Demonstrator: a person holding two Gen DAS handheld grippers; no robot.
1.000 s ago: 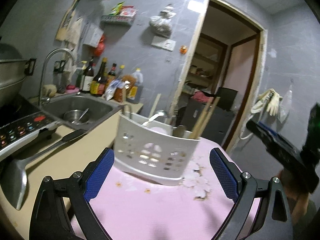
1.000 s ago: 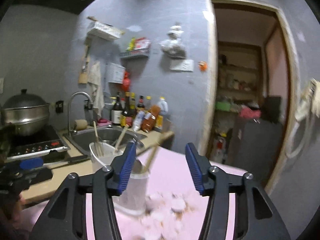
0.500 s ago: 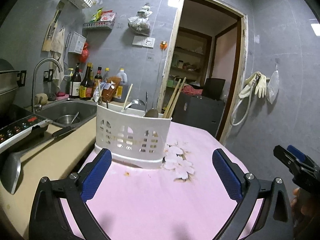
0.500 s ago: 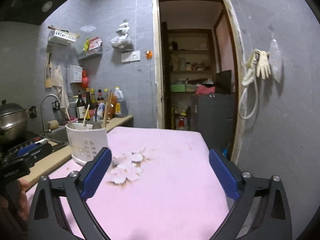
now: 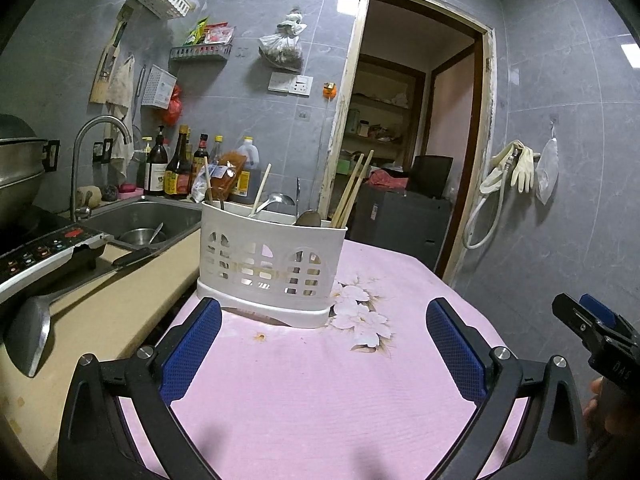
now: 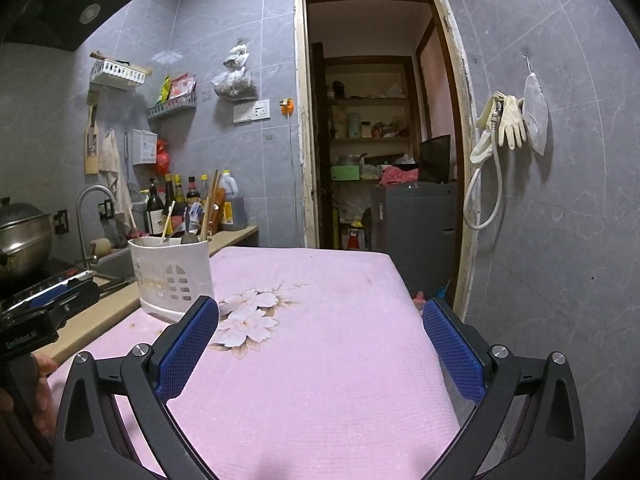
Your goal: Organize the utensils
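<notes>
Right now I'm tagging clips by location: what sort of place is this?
A small home kitchen, most likely: a sink with a tap, sauce bottles and an induction cooker by the counter.

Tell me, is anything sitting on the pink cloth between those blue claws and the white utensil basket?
Nothing visible. The left gripper faces the white utensil basket across bare pink tablecloth. The right gripper, open too, has only cloth between it and the basket.

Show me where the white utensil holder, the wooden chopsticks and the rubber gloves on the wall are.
white utensil holder [image 5: 272, 264]: left wrist view, on its perforated front wall.
wooden chopsticks [image 5: 354, 190]: left wrist view, on the shafts sticking up above the holder's rim.
rubber gloves [image 6: 510, 122]: right wrist view, on the palm of the hanging glove.
</notes>
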